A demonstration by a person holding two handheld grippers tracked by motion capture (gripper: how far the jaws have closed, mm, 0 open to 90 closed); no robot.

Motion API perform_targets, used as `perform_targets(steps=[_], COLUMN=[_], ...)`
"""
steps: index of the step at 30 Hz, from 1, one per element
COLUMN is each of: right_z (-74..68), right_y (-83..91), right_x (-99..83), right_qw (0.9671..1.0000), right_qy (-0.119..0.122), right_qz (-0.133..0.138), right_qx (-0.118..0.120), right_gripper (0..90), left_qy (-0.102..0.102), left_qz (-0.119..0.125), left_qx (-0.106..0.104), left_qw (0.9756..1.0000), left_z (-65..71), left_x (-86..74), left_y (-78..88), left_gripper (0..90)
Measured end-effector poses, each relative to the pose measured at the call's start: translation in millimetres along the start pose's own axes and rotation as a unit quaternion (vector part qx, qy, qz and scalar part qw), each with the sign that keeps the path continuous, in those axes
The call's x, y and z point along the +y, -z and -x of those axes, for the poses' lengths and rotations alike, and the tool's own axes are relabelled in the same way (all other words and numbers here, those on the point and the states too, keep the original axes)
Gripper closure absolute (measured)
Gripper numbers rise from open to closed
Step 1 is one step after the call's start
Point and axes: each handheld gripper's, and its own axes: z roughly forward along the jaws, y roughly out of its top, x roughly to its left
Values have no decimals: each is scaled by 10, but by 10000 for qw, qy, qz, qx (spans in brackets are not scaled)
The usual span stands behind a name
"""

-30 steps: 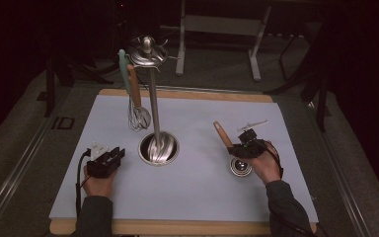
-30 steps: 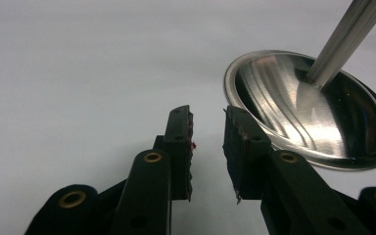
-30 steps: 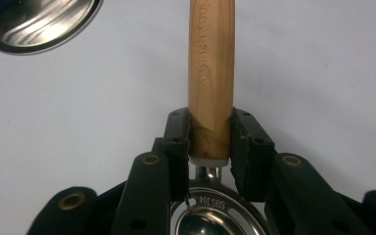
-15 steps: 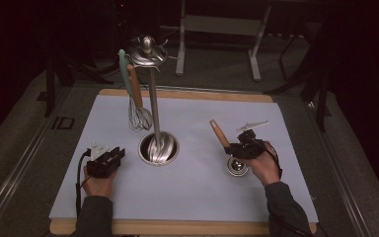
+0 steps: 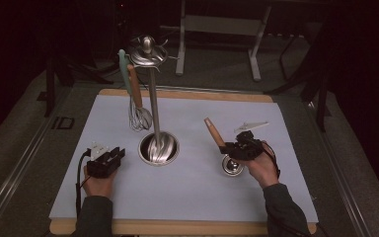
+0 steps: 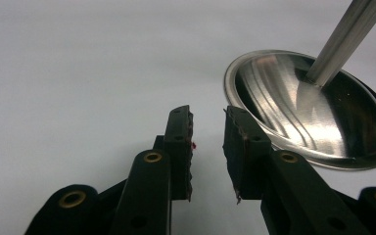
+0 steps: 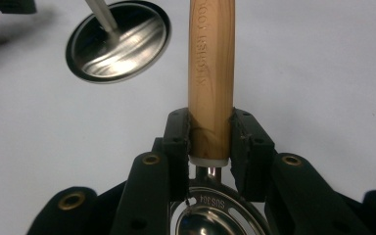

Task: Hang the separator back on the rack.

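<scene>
R gripper [image 7: 210, 142] pinching wooden-handled utensil [image 7: 210, 63], L gripper [image 6: 208, 142] spread, nothing between, by stand base [image 6: 318, 112]

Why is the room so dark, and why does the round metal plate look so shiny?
High view: a light falls on the white mat alone, so the room behind stays black. Left gripper view: the stand's base mirrors that light in bright streaks. Right gripper view: the wooden handle is sharp, the base slightly soft.
</scene>
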Motion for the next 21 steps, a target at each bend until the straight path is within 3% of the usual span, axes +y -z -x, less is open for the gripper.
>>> perform_targets(steps=[21], right_z=[-194], right_y=[104], right_x=[126], right_qw=[9974], right_qy=[309], right_qz=[492], right_qx=[425], right_gripper=[711], left_qy=[9], left_qz=[9], left_qx=[-2], left_qw=[10000], left_z=[1], left_x=[0], left_y=[-1], left_gripper=[727])
